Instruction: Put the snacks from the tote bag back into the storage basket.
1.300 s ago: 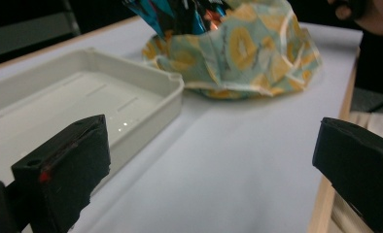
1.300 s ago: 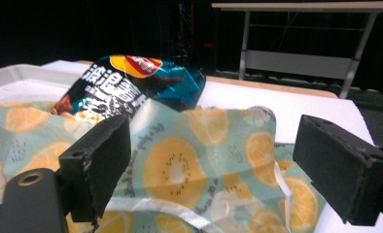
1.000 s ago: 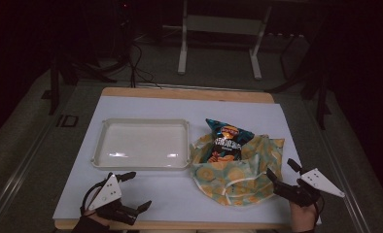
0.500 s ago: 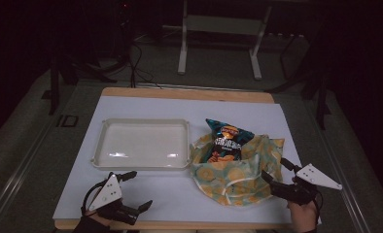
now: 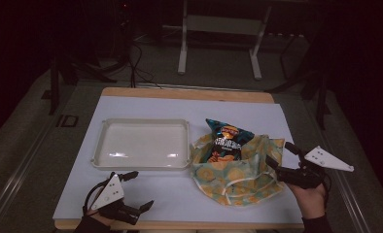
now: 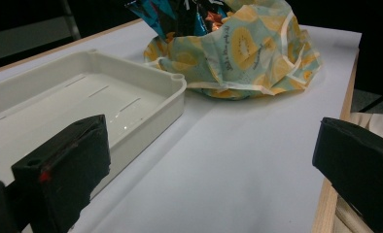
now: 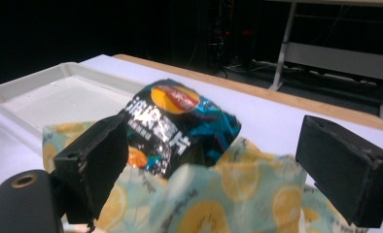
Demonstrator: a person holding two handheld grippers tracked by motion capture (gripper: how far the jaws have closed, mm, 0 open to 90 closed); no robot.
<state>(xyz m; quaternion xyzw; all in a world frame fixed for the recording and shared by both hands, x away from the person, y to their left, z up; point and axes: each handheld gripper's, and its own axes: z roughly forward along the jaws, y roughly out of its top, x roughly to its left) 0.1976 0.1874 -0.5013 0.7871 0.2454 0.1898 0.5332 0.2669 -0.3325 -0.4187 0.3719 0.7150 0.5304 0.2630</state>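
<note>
Chip bag [image 5: 226,141], teal and black with orange print, sits upright in my crumpled lemon-print cloth [image 5: 238,175]; left gripper [image 5: 132,191] and right gripper [image 5: 281,155] both spread, empty.

White tabletop [image 5: 146,194] with wooden edge across mid-frame. Empty cream tray [image 5: 141,144] left of centre. Fruit-print cloth bag [image 5: 238,172] right of centre, touching tray, chip packet [image 5: 226,141] poking out. White metal stand [image 5: 218,29] at top centre, dark floor around.
</note>
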